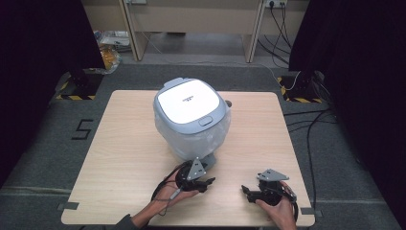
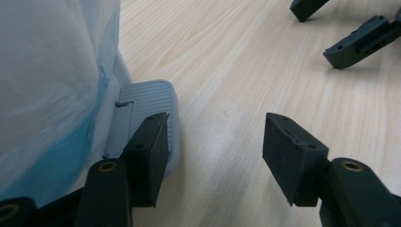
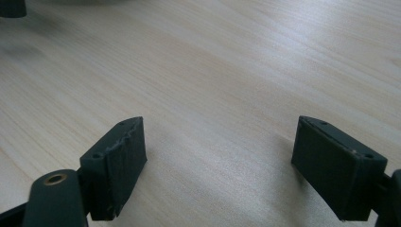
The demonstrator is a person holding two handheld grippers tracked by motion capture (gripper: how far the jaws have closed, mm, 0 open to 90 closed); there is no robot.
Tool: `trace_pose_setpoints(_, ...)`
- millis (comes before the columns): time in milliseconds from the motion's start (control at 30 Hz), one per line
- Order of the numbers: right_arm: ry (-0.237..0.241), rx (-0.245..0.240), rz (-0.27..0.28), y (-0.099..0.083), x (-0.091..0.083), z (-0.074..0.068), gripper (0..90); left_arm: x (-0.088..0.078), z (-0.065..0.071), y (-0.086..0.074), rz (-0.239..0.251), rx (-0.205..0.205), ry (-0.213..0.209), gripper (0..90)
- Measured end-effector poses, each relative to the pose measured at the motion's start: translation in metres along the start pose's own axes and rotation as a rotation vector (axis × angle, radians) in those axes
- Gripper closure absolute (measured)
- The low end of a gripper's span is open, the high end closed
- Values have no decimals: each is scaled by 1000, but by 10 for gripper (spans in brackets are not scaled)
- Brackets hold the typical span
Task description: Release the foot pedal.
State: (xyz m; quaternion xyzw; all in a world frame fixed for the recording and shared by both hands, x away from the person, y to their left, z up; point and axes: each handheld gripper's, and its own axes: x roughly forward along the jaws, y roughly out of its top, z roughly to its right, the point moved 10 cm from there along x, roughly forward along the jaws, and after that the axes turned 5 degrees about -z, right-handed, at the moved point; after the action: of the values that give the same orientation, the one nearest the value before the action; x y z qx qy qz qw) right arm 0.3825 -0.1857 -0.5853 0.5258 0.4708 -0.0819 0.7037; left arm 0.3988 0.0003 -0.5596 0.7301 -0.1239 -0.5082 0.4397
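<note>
A white-lidded grey bin wrapped in a clear plastic bag stands at the middle of the wooden table. Its ribbed grey pedal sticks out at the base toward the person. My left gripper rests just in front of the bin. In the left gripper view it is open with bare table between its jaws, and its left jaw sits by the pedal's edge. My right gripper rests low near the front right of the table; in its own view it is open over bare wood.
The other gripper's black jaws show at the top right of the left gripper view. Light desks stand behind the table, black curtains hang on both sides, and cables run over the floor at the right.
</note>
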Motion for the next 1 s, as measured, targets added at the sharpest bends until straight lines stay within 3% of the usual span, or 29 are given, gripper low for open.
trace_pose_setpoints(267,1,0,0,0,0,0,184,-9,2,1,27,-22,-16,399)
trace_pose_setpoints(533,2,0,0,0,0,0,184,-26,-3,0,54,-47,-5,395)
trace_pose_setpoints(1000,2,0,0,0,0,0,183,-51,-15,-20,51,-102,16,302)
